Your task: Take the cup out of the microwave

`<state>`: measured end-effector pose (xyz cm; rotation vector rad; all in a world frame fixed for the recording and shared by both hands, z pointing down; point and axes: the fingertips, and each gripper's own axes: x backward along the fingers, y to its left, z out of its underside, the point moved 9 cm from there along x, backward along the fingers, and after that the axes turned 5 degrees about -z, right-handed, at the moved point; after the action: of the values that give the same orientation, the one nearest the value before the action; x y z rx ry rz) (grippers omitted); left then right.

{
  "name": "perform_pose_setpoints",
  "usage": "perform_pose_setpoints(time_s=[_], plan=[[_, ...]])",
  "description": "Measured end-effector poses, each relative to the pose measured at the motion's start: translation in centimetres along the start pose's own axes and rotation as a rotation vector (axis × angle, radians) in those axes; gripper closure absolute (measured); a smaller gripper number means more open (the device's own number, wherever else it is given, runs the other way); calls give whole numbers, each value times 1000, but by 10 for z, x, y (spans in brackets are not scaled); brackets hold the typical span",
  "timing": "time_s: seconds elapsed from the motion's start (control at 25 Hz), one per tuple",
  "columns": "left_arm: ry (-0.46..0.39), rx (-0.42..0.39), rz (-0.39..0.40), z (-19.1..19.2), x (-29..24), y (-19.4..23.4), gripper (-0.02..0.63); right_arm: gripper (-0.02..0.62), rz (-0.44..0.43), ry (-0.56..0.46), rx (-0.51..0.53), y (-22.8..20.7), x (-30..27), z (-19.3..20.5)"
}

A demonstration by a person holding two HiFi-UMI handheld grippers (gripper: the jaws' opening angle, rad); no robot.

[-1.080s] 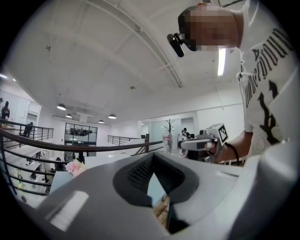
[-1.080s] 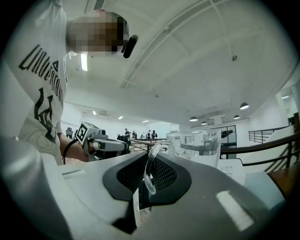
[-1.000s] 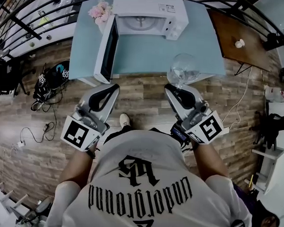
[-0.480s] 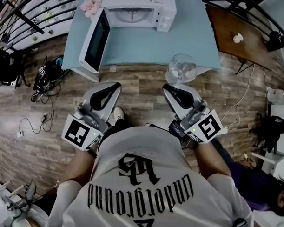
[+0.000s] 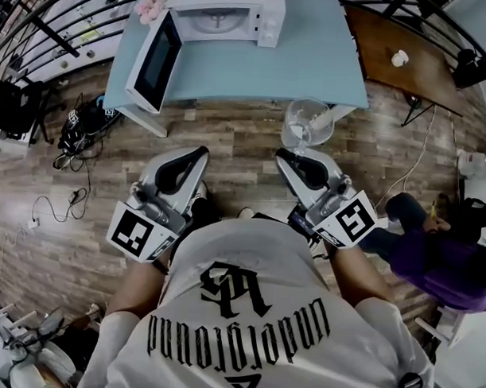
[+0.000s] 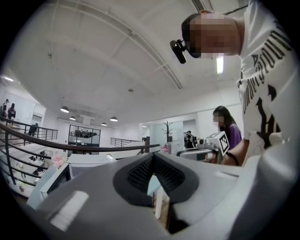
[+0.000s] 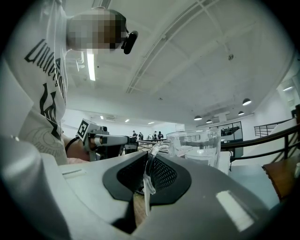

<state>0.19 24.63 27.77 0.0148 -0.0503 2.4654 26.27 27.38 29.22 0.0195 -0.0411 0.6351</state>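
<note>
Two grey grippers reach forward in the head view. The right gripper [image 5: 284,154] carries a clear glass cup with a side handle [image 5: 307,124] over the wooden floor [image 5: 229,145]. The cup is well apart from the white microwave oven [image 5: 225,13], nearer and to its right. That microwave stands on a light-blue worktop [image 5: 311,64] with its door [image 5: 156,63] swung open. The left gripper [image 5: 200,152] is level with the right one.

In the left gripper view the jaws are together with nothing between them.

In the right gripper view the jaws pinch the cup's thin handle. The cup stands upright, long axis vertical, mouth up, handle towards the gripper.
</note>
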Motion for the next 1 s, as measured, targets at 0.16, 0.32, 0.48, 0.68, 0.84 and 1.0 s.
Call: perform_pose_setpoints(time_s=[0.16, 0.32, 0.48, 0.68, 0.84, 1.0], plan=[[3, -7, -11, -3, 9, -22, 555, 578, -6, -2, -11, 14, 17, 0], [5, 1, -30, -3, 13, -28, 557, 579, -13, -4, -23, 19, 20, 1], [6, 8, -45, 2, 19, -32, 555, 580, -33, -2, -21, 25, 19, 1], [2, 4, -52, 3, 32, -42, 555, 578, -42, -6, -15, 40, 25, 0], [1, -1, -56, 5, 35, -46, 555, 578, -50, -7, -13, 43, 25, 2], [2, 1, -49, 5, 39, -44, 557, 579, -45, -13, -5, 47, 23, 0]])
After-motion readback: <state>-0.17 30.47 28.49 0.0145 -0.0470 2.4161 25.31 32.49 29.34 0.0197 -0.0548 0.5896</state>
